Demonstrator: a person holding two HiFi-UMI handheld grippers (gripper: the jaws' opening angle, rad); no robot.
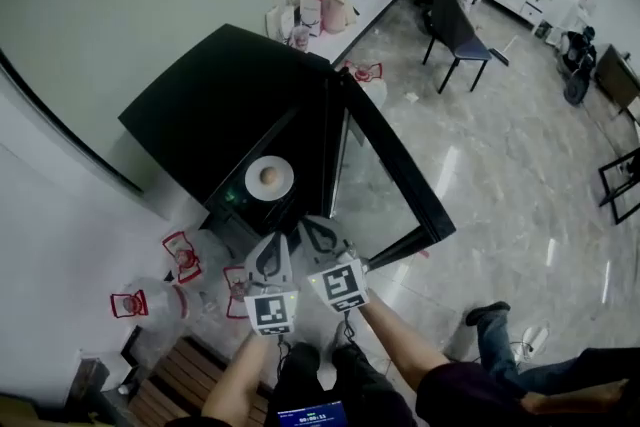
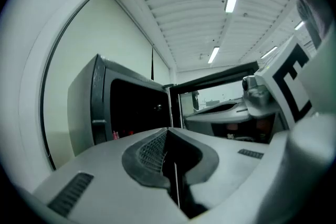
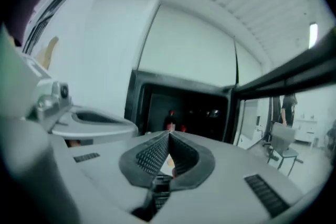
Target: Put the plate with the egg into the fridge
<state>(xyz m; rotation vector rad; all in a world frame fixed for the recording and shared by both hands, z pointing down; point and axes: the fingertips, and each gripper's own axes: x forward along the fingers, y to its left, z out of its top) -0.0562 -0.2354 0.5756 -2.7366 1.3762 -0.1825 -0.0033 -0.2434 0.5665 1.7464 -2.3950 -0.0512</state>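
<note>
Red-trimmed packets (image 1: 182,256) lie scattered on the pale floor at the far left, beside the fridge (image 1: 225,105) and well clear of its opening, so we judge they play no part here. The black fridge stands against the wall with its cavity facing us. On a shelf just inside sits the white plate (image 1: 269,178), level, with the egg (image 1: 268,175) at its middle. By our reading the task's thing is already where it belongs.

Next comes the left gripper (image 2: 169,132), pointing level at the opening. Its jaws are pressed together with nothing between them. Just beside it is the right gripper (image 3: 168,136), its pads likewise meeting and gripping nothing. The plate shows only beyond them. We take it both are free because the plate rests on the shelf alone.

Further right, the fridge door (image 1: 395,185) hangs wide, which keeps the shelf reachable. Shutting it looks like what remains. A chair (image 1: 455,30) stands well apart at the back.
</note>
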